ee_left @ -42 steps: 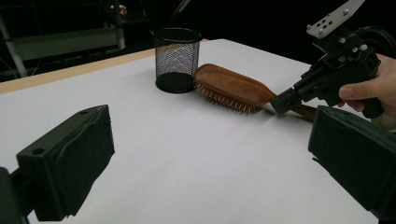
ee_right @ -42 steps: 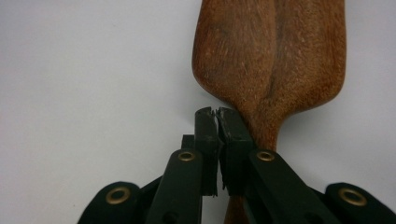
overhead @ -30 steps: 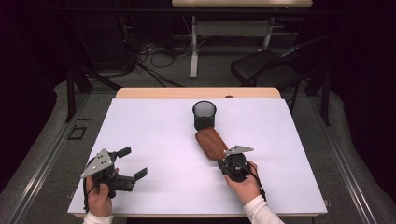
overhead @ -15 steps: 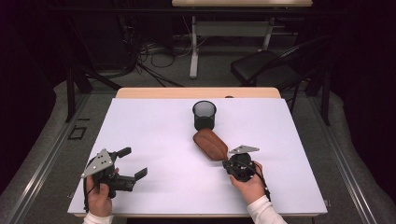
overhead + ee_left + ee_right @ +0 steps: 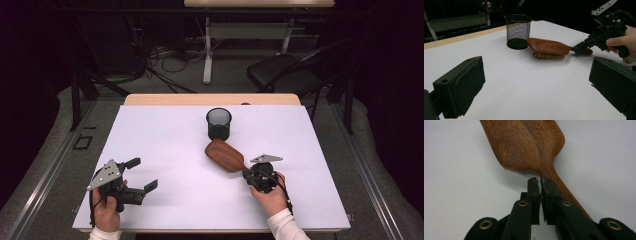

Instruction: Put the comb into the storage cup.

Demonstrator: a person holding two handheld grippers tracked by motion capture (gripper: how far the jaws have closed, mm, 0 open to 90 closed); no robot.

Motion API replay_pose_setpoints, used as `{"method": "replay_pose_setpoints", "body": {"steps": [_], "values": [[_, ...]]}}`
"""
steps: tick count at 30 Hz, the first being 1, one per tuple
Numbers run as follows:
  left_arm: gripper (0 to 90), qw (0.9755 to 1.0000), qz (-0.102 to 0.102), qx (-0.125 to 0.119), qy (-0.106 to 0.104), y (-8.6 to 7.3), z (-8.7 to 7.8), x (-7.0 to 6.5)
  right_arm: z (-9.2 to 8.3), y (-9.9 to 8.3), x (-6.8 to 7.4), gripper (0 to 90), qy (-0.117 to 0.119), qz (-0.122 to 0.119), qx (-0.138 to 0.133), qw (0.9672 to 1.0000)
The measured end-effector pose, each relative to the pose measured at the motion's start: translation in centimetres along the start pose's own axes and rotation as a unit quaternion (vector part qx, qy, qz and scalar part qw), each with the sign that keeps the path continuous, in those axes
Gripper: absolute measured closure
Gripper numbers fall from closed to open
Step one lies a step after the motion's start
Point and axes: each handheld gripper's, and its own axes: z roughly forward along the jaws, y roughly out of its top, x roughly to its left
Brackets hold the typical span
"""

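**Closed gripper beside a wooden hairbrush**

The right gripper has its jaws closed together with nothing between them, the tips against the handle of a wooden hairbrush. The brush lies bristles down on the white table, just in front of a black mesh cup. The left gripper rests well apart, jaws wide open and empty.

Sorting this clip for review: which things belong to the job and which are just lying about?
In the job:
- wooden hairbrush
- right tongs, shut at its handle
- mesh cup, likely

Lying about:
- left tongs, open, idle
- chair behind the table
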Motion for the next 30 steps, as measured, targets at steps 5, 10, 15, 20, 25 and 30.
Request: {"method": "replay_pose_setpoints", "body": {"steps": [5, 10, 15, 20, 25, 30], "values": [[0.3, 1.0000, 0.000, 0.001, 0.000, 0.0, 0.0, 0.0, 0.0, 0.0, -0.1, 85.4, -0.001, 0.003, -0.002, 1.0000], [0.3, 1.0000, 0.000, 0.000, 0.000, 0.0, 0.0, 0.0, 0.0, 0.0, -0.2, 84.8, 0.001, 0.004, -0.003, 1.0000], [0.3, 1.0000, 0.001, 0.001, -0.001, 0.0, 0.0, 0.0, 0.0, 0.0, -0.1, 84.2, 0.002, 0.004, -0.003, 1.0000], [0.3, 1.0000, 0.000, 0.000, 0.000, 0.0, 0.0, 0.0, -0.3, 0.1, 0.0, 82.6, 0.008, 0.004, -0.007, 0.9999], [0.3, 1.0000, 0.000, 0.000, -0.002, 0.0, 0.0, 0.0, -1.1, 0.4, 0.1, 80.5, 0.015, 0.002, -0.024, 0.9996], [0.3, 1.0000, 0.001, 0.002, -0.001, 0.0, 0.0, 0.0, -1.5, 0.6, 0.1, 75.9, 0.019, 0.002, -0.030, 0.9994]]}}
